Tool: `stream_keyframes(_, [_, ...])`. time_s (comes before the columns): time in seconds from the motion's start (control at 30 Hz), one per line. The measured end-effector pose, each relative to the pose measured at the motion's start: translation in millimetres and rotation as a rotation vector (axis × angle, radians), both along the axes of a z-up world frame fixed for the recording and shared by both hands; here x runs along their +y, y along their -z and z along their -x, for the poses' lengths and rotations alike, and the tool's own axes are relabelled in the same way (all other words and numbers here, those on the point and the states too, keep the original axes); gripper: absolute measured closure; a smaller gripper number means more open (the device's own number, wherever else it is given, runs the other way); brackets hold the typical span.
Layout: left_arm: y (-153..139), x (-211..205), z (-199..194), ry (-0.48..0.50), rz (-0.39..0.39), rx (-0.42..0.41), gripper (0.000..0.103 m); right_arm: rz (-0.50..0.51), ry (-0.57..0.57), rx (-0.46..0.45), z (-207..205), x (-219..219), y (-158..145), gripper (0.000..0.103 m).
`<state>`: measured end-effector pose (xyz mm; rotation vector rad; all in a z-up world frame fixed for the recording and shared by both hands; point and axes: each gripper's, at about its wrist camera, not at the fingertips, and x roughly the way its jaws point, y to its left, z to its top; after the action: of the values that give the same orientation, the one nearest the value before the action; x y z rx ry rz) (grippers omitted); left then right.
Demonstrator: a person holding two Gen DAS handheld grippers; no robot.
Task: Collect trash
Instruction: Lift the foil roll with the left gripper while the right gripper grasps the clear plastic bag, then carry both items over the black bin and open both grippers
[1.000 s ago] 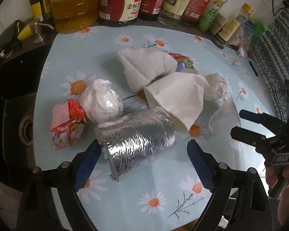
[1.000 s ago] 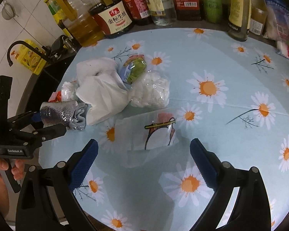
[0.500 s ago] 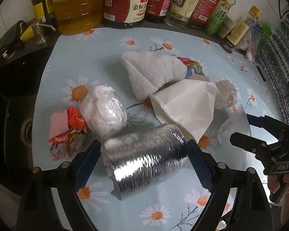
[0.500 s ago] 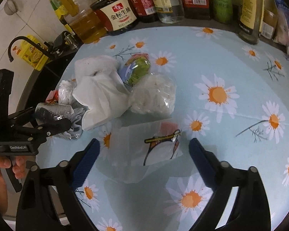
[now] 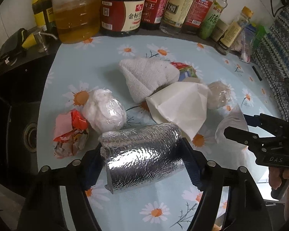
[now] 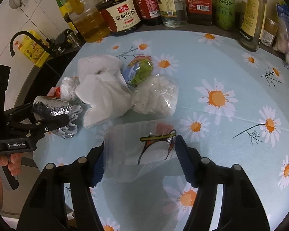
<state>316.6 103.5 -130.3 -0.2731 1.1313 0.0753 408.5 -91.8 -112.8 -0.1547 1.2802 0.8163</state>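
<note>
Nearest the left wrist camera, the left gripper (image 5: 142,159) has its fingers (image 5: 93,165) pressed against both ends of the silver foil roll (image 5: 142,154), which lies at the near edge of the daisy-print tabletop (image 5: 77,63). The right gripper (image 6: 139,161) straddles the clear plastic bag (image 6: 138,150), its fingers touching the bag's two sides. Beyond lie a crumpled red wrapper (image 5: 70,132), a plastic-wrapped white wad (image 5: 104,113), a white paper bag (image 5: 179,105) and a white cloth (image 5: 148,79), then a row of sauce bottles (image 5: 121,9) at the back.
</note>
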Motion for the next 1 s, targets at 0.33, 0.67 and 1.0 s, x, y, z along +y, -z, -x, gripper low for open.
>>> stream_keyframes(0.33, [-35.5, -4.5, 31.0, 0.036, 0.014, -0.071, 0.031, -0.039, 0.023, -0.056, 23.6, -2.2, -39.8, 0.038])
stream_keyframes(0.67, [-44.6, -14.6, 79.6, 0.099, 0.049, -0.081, 0.031, -0.07, 0.05, -0.056, 71.1, -13.8, -65.3, 0.038])
stream_keyframes(1.0, [-33.5, -17.8, 123.4, 0.133, 0.081, -0.065, 0.031, -0.051, 0.094, -0.028, 123.3, -23.7, -57.2, 0.038])
